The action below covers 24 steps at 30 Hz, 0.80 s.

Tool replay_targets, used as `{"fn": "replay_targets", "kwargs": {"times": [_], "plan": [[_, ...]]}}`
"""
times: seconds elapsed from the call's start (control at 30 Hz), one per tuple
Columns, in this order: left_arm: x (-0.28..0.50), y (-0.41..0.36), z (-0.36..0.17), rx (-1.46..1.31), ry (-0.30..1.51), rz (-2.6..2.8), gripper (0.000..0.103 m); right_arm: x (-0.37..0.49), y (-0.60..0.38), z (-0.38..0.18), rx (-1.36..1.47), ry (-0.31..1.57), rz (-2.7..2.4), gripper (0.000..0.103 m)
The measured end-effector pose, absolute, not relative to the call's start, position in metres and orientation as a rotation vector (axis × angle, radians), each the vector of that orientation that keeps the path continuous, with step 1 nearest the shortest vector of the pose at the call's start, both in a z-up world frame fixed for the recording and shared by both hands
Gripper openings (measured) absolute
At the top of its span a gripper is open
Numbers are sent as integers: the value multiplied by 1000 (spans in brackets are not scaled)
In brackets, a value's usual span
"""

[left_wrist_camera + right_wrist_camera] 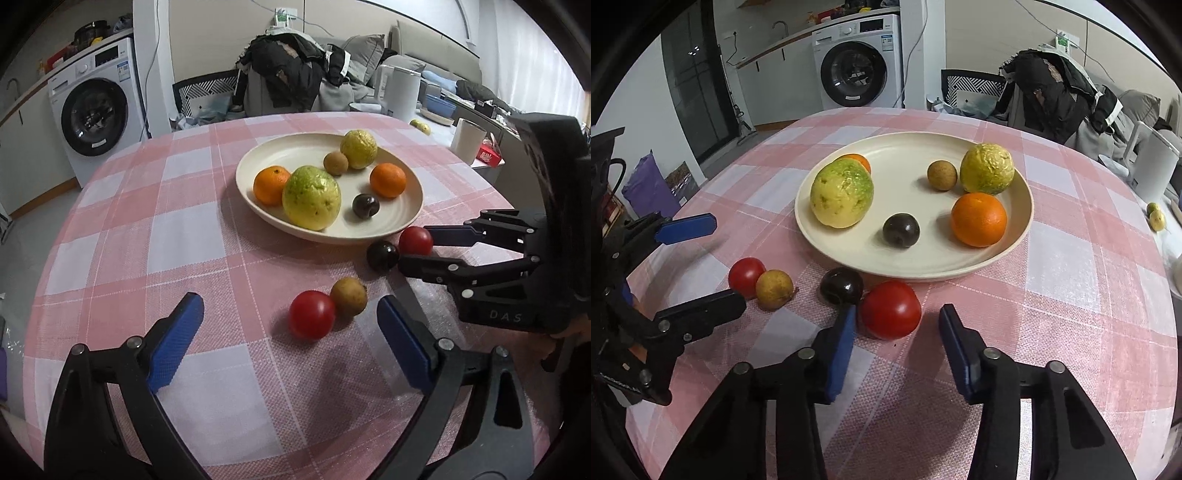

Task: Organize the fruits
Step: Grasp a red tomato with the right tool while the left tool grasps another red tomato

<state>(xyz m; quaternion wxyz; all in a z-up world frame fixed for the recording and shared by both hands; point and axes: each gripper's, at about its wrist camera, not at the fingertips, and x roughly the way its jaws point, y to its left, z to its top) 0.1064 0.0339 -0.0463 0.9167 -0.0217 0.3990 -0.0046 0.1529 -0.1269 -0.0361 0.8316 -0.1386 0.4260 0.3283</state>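
Note:
A cream plate [406, 218] [916, 147] holds two green-yellow guavas, two oranges, a small brown fruit and a dark plum. On the cloth in front lie a red tomato [311, 314] [746, 275] beside a brown fruit [349, 296] [774, 289], and a dark plum [382, 255] [841, 285] beside a second tomato [415, 240] [890, 309]. My left gripper [290, 317] [714, 258] is open, just short of the first tomato. My right gripper [897, 328] [415, 242] is open, its fingers on either side of the second tomato.
The round table has a pink checked cloth [147, 229]. Behind it are a chair piled with clothes [284, 70], a washing machine [99, 114], a white kettle [400, 92], a white cup [467, 140] and a side counter with clutter.

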Motion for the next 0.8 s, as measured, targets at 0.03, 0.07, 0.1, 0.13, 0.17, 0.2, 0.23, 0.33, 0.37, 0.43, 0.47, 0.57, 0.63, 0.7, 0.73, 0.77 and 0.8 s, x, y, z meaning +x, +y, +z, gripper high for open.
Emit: {"fn": "replay_targets", "kwargs": {"times": [0.03,0.07,0.1,0.13,0.17,0.2,0.23,0.33,0.37,0.43,0.47,0.57,0.63,0.7,0.73,0.77,0.8], "plan": [[106,35,-47,-50,824,-11,95,152,-127,-36,-296,903,699,43],[107,37,-48,-56,828,-12,95,152,-126,-36,-296,903,703,40],[107,38,-48,-63,834,-12,95,151,-125,-36,-298,902,710,38],[107,40,-49,-68,836,-11,95,150,-125,-36,-302,899,714,34],[107,41,-49,-72,837,-11,95,150,-125,-35,-301,899,719,32],[107,42,-49,-75,839,-12,95,150,-126,-35,-298,898,725,32],[107,43,-49,-76,838,-12,94,149,-127,-34,-292,896,732,32],[107,45,-48,-77,836,-16,91,146,-130,-30,-278,883,739,32],[106,46,-48,-75,836,-17,91,146,-131,-28,-270,880,744,32],[106,47,-47,-70,835,-18,90,144,-136,-24,-247,870,758,32],[105,47,-48,-69,838,-23,88,144,-138,-22,-238,865,761,32],[106,46,-50,-63,858,-42,76,144,-140,-17,-217,860,768,32],[106,45,-52,-56,866,-48,70,144,-141,-15,-198,862,780,32],[107,43,-54,-47,875,-57,67,145,-141,-14,-199,861,774,32],[108,42,-55,-45,880,-60,66,146,-141,-15,-198,862,772,32],[108,42,-56,-45,885,-63,63,146,-142,-15,-196,864,771,32],[109,42,-57,-45,888,-65,61,146,-142,-15,-198,865,769,32]]}}
